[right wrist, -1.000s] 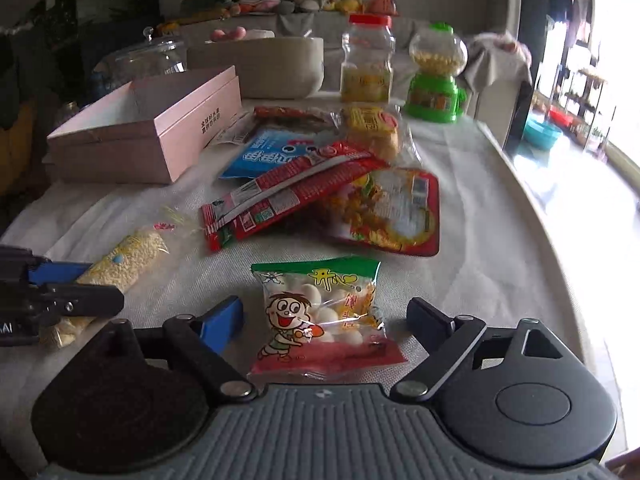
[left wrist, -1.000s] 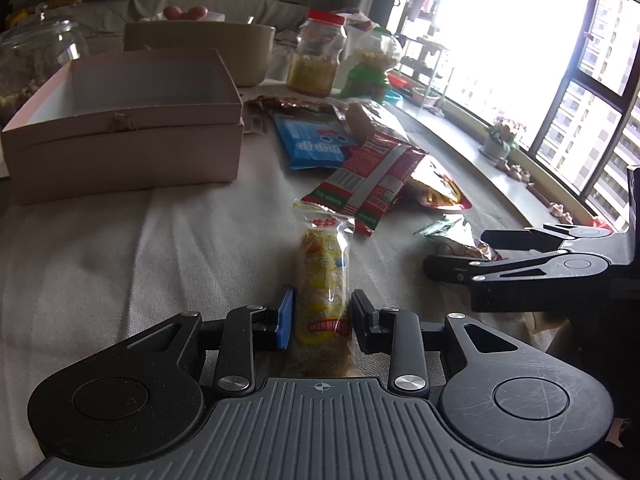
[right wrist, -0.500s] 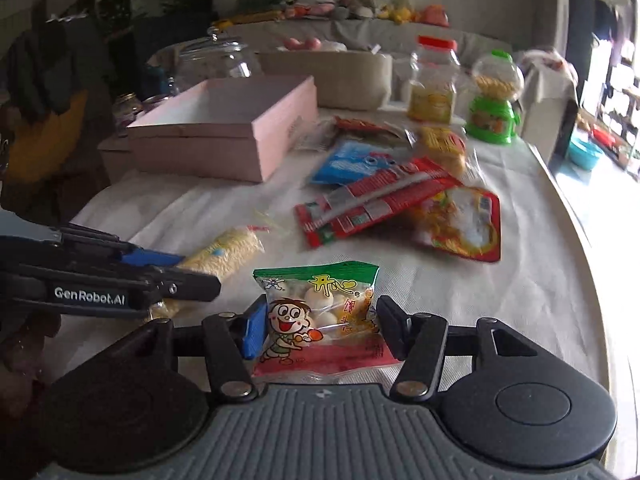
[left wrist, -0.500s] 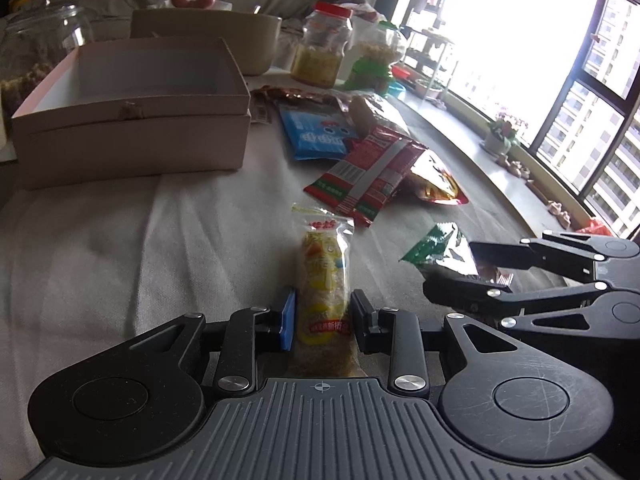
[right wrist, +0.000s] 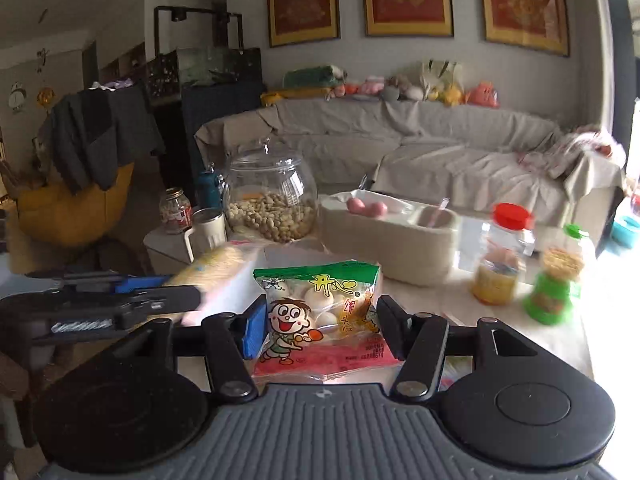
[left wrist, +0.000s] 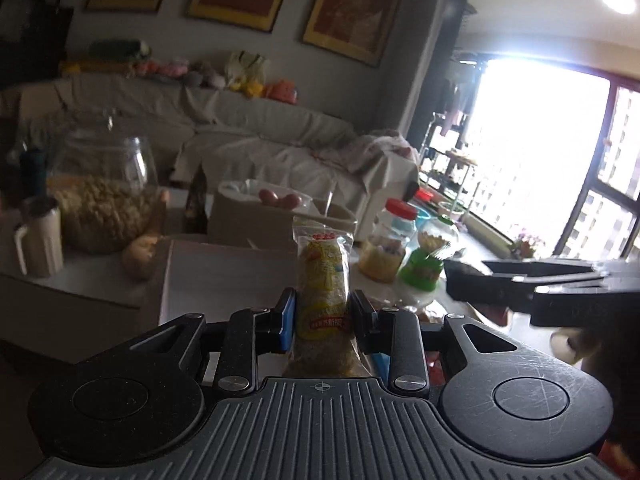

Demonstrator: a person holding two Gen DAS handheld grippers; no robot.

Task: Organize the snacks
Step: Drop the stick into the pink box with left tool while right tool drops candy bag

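1. Your left hand-held gripper [left wrist: 322,316] is closed on a long yellow snack packet [left wrist: 323,296], which stands upright between the two pads with its clear crimped top pointing away from you.
2. Your right hand-held gripper [right wrist: 320,326] is clamped on a green-topped bag of white snack balls [right wrist: 320,314] with a cartoon boy on the front; the bag is pinched at both side edges.
3. In the right wrist view the left hand-held gripper [right wrist: 120,306] shows at the left edge, blurred, with the yellow snack packet [right wrist: 212,266] sticking out of it, just beside the green-topped bag.
4. In the left wrist view the right hand-held gripper [left wrist: 528,288] shows as a dark blurred shape at the right; you cannot tell its grip from there.
5. Just beyond both packets is the pink box [left wrist: 224,272], seen edge-on.
6. Past it on the table [right wrist: 452,292] stand a red-capped jar [right wrist: 502,256] and a green candy dispenser [right wrist: 554,284], side by side to the right.
7. Farther back are a beige tray [right wrist: 384,236] holding pink eggs [right wrist: 366,207] and a big glass jar of peanuts [right wrist: 272,202].
8. Behind everything runs a covered sofa [right wrist: 440,144] under framed pictures.
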